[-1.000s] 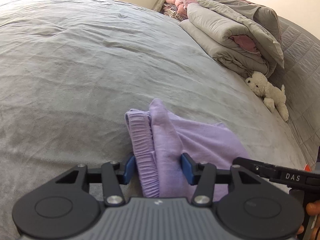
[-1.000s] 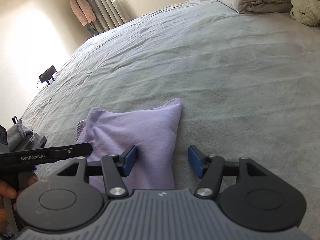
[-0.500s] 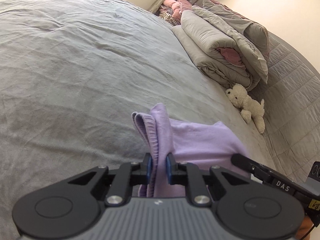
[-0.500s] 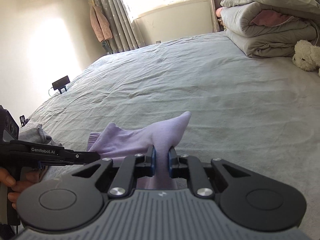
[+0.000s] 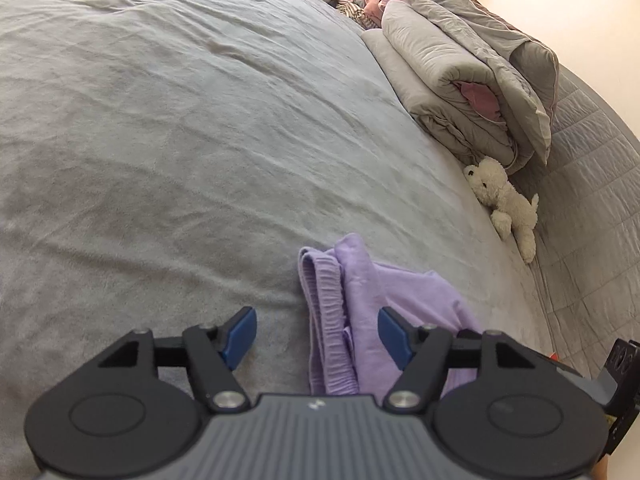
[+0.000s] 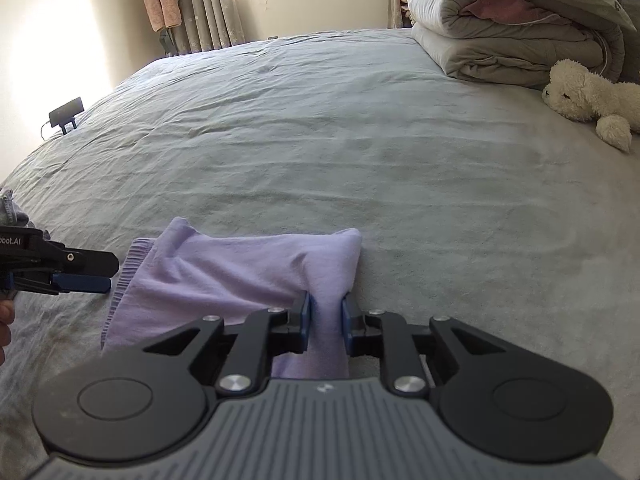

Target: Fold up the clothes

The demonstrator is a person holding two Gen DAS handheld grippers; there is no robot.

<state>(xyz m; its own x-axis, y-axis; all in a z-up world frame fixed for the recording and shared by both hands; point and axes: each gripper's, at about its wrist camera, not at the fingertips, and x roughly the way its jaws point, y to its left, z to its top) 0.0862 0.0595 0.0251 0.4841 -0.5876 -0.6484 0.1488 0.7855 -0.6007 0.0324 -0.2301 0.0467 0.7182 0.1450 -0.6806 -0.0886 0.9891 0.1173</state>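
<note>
Lilac garment (image 6: 224,280) is lying on grey bedspread (image 5: 180,140), near the edge closest to both cams, already bunched into a compact multi-layer bundle; ribbed waistband (image 5: 326,320) is showing on its L side.

R gripper (image 6: 325,318): jaws are drawn in tight on a pinched ridge of the garment's R corner; fabric is being squeezed betw. the blue pads, so cloth is gripped.

L gripper (image 5: 316,334): jaws are standing wide apart; waistband end is lying betw. them but is not being pinched. In the R cam the L gripper is seen at the garment's L edge, just beside the ribbing.

Stage: not being settled by these views. Scene fits either a fold being set up w/ both corners or a finished fold being let go on one side.

Handling notes, as judgement:
- All layers at a corner should be caught, not top layer only, else bundle is likely being peeled apart.
- Both ends should be kept level and lightly taut, so creases aren't being dragged in.
- Thin knit is likely slipping easily; pinch well inside the hem is being preferred.
- Bedspread is soft; pads may be snagging it if pressed low.

Plush toy (image 6: 588,100) and folded duvet (image 5: 460,80) are lying well apart, out of the way.
</note>
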